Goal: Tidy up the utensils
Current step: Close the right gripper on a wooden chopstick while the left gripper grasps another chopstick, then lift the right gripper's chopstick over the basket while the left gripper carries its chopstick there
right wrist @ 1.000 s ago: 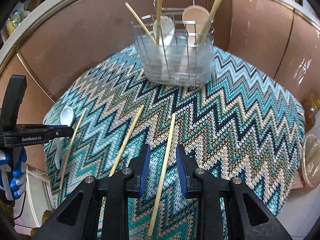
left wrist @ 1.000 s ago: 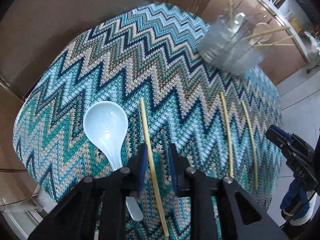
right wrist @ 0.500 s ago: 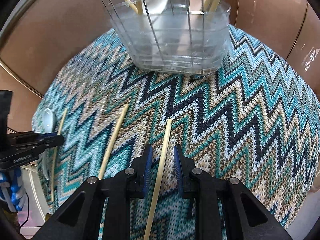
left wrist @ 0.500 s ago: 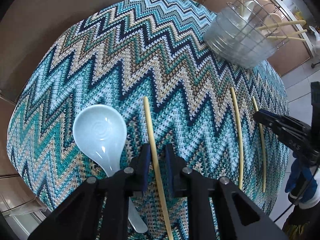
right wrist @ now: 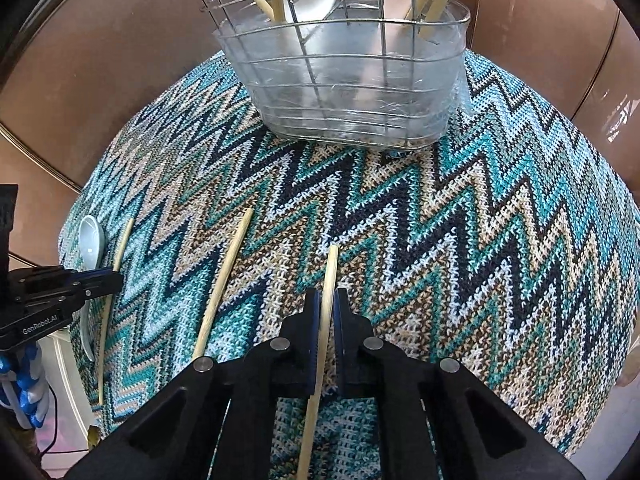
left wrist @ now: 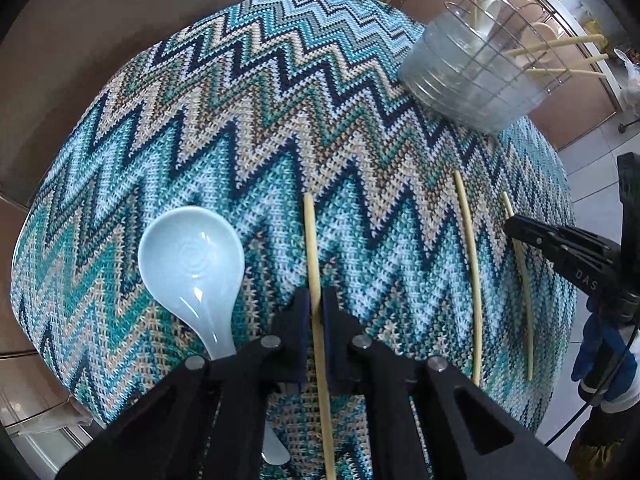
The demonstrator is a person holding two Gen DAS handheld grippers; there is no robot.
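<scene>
Bright daylight, sharp focus, strong fisheye bending and dark corners.

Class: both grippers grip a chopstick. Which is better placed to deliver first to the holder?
Probably the right gripper: the holder stands directly ahead of its chopstick; from the left gripper, it's off diagonally.

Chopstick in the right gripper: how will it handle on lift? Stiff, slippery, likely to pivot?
The chopstick looks thin, straight and wooden, so probably stiff and light. The right gripper pinches it partway along with length sticking out both ways, so it may pivot between the pads. Its slim shaft would likely roll on a bare surface; the knitted mat should damp that.
</scene>
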